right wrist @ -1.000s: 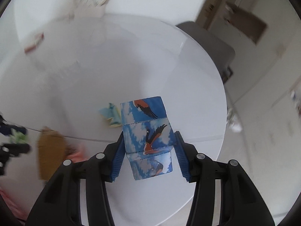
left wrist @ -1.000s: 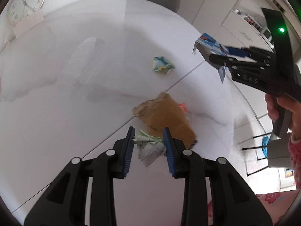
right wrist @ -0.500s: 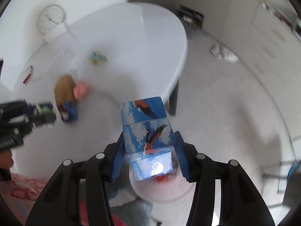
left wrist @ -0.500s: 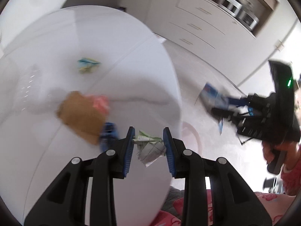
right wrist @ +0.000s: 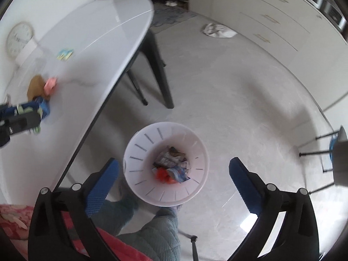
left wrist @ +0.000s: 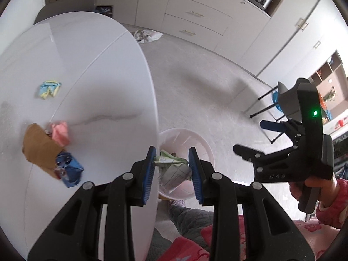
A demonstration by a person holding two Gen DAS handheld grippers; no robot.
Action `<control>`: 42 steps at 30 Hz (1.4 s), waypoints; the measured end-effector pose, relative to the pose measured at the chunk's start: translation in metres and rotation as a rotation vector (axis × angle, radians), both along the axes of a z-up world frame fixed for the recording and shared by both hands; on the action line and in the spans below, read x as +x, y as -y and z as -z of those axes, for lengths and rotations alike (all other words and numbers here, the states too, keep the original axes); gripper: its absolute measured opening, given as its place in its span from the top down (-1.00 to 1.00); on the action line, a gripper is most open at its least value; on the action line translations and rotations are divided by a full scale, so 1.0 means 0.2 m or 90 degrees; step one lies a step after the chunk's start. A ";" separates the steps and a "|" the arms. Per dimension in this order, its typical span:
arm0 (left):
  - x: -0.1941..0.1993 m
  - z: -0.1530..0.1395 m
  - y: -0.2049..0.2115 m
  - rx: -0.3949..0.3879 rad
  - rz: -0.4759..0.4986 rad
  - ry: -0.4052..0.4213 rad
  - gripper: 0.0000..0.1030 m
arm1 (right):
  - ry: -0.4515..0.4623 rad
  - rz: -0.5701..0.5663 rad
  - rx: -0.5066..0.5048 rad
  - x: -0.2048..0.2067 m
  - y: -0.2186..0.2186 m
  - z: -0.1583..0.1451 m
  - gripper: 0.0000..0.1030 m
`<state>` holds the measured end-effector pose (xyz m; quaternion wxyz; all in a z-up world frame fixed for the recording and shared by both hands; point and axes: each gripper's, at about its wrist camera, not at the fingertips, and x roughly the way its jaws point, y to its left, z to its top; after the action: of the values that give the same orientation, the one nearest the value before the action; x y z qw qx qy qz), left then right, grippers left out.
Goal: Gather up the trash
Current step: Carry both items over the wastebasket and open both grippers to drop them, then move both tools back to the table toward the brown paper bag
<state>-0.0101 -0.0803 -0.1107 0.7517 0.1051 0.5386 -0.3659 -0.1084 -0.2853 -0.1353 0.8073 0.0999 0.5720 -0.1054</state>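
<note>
My left gripper [left wrist: 173, 159] is shut on a crumpled white and green paper [left wrist: 174, 169], held past the table edge above the white slotted bin [left wrist: 196, 140]. My right gripper [right wrist: 174, 174] hangs right over the bin [right wrist: 139, 152] with its jaws opening wide and nothing between them. A blue printed carton [right wrist: 179, 173] lies in the bin among other wrappers. On the white table [left wrist: 97, 82] lie a yellow-blue wad [left wrist: 49, 89], a brown paper [left wrist: 35, 148], a pink wad [left wrist: 61, 131] and a blue wrapper [left wrist: 70, 168].
A crumpled cloth [right wrist: 217, 30] lies on the pale floor near the drawers [left wrist: 195, 15]. The dark table legs [right wrist: 161, 76] stand just left of the bin. A person's quilted grey legs [right wrist: 156, 230] are below the bin. A black stand [right wrist: 315, 150] is at the right.
Both grippers swung from over the table to over the bin. The right gripper opened and the blue bird carton dropped out of it into the bin. The left keeps its paper.
</note>
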 end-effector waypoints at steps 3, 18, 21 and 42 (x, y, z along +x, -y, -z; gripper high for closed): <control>-0.03 -0.01 0.05 0.001 0.017 0.004 0.40 | 0.000 0.024 0.000 -0.02 0.04 0.00 -0.95; -0.08 -0.01 0.19 0.002 0.065 0.019 -0.85 | -0.005 0.079 -0.007 -0.12 0.16 0.00 -0.95; -0.06 -0.01 0.17 0.006 0.054 0.011 -0.85 | -0.005 0.078 -0.007 -0.12 0.16 0.00 -0.95; 0.08 -0.06 -0.15 0.007 -0.113 0.028 -0.85 | 0.017 -0.012 -0.012 0.07 -0.04 -0.05 -0.95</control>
<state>0.0063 -0.0493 -0.0980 0.7922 0.0688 0.5312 -0.2925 -0.0937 -0.2772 -0.1255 0.8168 0.0883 0.5608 -0.1022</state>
